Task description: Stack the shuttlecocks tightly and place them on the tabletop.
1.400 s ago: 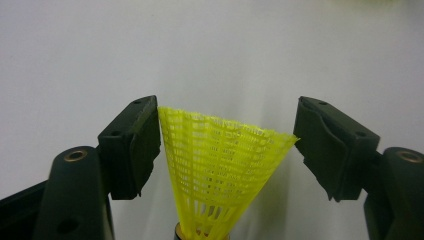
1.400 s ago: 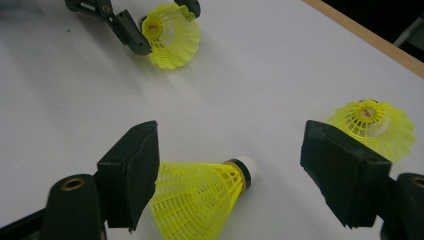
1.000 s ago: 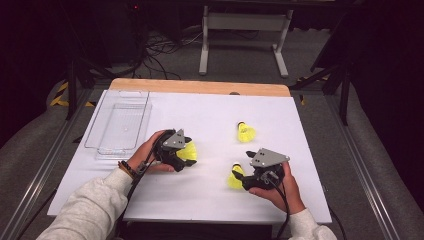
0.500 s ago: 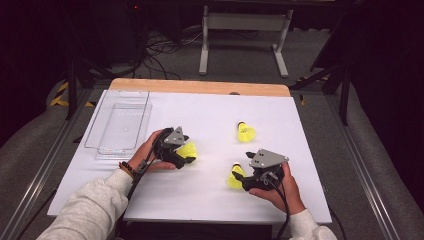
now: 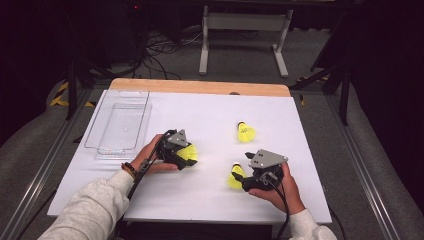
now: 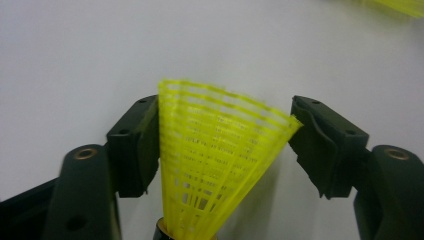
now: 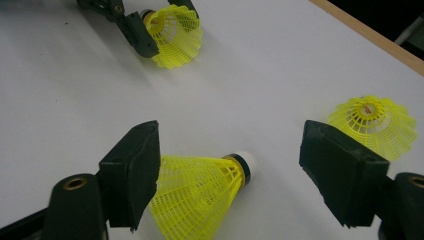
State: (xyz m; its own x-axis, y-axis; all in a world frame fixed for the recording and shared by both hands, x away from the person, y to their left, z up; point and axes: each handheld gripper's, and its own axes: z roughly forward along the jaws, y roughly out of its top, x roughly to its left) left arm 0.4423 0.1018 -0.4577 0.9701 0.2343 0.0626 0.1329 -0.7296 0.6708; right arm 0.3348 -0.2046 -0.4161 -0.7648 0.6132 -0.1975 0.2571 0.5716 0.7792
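Change since earlier frame: our left gripper (image 5: 186, 156) has just been closing its jaws around the first shuttlecock (image 6: 215, 165), mid-left of the high view.
Left claw: both pads meet the skirt rim; grasping it lightly.
Right gripper (image 7: 232, 175): released, jaws wide, second shuttlecock (image 7: 200, 192) lying between them untouched.
Third shuttlecock (image 5: 245, 132): apart, right of centre.
Clear tray (image 5: 95, 142): upper left.
Risk: we judge the soft mesh may crush or squirt free under a harder squeeze.
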